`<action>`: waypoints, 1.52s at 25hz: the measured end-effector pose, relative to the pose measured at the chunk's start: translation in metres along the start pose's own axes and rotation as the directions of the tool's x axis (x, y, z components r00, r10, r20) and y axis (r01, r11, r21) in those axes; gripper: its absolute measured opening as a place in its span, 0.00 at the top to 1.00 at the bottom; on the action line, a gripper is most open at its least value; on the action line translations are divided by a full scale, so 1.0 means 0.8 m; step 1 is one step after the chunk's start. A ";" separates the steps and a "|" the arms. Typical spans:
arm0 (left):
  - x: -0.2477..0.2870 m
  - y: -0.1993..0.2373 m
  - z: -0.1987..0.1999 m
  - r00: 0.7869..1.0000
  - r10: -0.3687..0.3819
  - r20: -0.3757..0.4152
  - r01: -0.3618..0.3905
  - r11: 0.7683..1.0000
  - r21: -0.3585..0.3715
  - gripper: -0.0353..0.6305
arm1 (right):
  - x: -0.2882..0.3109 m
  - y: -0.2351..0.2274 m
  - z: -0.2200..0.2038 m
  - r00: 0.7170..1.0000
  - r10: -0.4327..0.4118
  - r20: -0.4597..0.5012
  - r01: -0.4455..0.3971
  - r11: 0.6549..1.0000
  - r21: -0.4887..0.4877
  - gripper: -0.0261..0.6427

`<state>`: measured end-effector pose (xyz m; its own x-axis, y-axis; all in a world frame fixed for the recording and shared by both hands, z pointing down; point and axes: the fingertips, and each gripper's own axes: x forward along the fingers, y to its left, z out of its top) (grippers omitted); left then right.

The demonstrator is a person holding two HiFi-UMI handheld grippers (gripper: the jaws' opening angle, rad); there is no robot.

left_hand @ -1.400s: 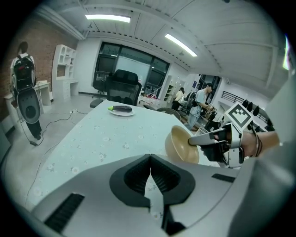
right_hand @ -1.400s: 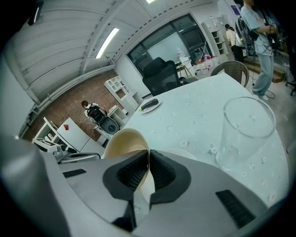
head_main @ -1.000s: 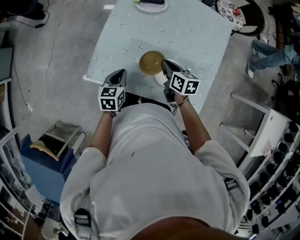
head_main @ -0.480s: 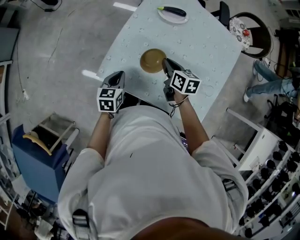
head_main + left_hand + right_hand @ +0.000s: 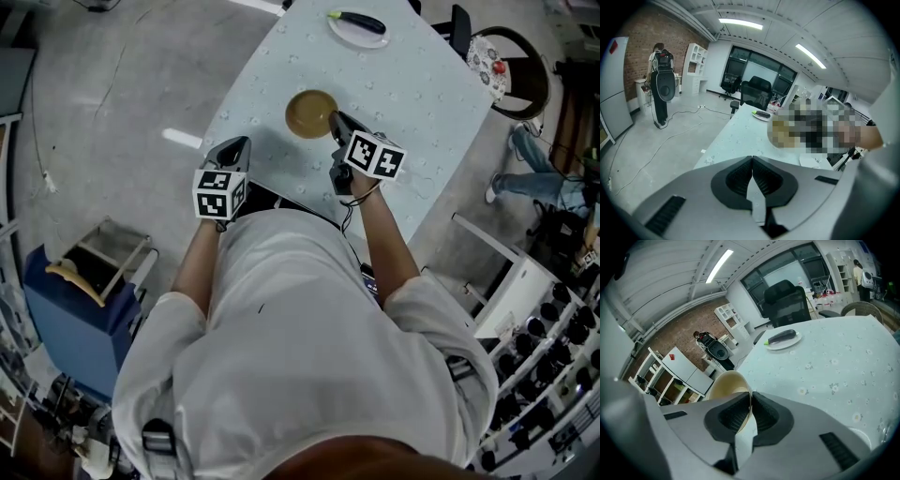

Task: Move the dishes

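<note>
Tan bowl rim is pinched at its 4 o'clock edge by right gripper. Bowl body lies at 10 o'clock of jaws, over flowered table. Left gripper is pressed together, empty, apart at bowl's 8 o'clock. White plate with eggplant is seen at 1 o'clock, well apart.

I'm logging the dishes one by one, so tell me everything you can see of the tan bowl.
The tan bowl is round, plain and smooth, ceramic or plastic by its look, and empty. The right gripper is shut on the rim nearest the person, one jaw inside and one outside. The bowl is over the flower-print tablecloth, towards the person's side of the table. Whether its base touches the cloth cannot be told.
</note>
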<state>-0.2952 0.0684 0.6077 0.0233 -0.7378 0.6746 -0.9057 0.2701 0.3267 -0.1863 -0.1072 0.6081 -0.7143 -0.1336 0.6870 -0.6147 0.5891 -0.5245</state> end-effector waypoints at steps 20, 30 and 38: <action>0.012 -0.020 -0.005 0.998 -0.040 -0.041 0.042 0.998 0.037 0.92 | 0.006 -0.076 -0.042 0.994 -0.111 0.011 0.094 0.886 0.453 0.93; 0.016 -0.034 0.002 0.996 -0.074 -0.053 0.078 0.994 0.079 0.92 | 0.005 -0.078 -0.044 0.990 -0.125 0.066 0.089 0.915 0.394 0.84; 0.019 -0.057 0.003 0.992 -0.111 -0.057 0.117 0.988 0.103 0.92 | -0.016 -0.077 -0.054 0.990 -0.117 0.079 0.083 0.936 0.341 0.69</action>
<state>-0.2547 0.0436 0.6014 0.1481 -0.7266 0.6709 -0.9355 0.1172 0.3335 -0.1249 -0.1072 0.6531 -0.6619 -0.2641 0.7015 -0.7491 0.2683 -0.6057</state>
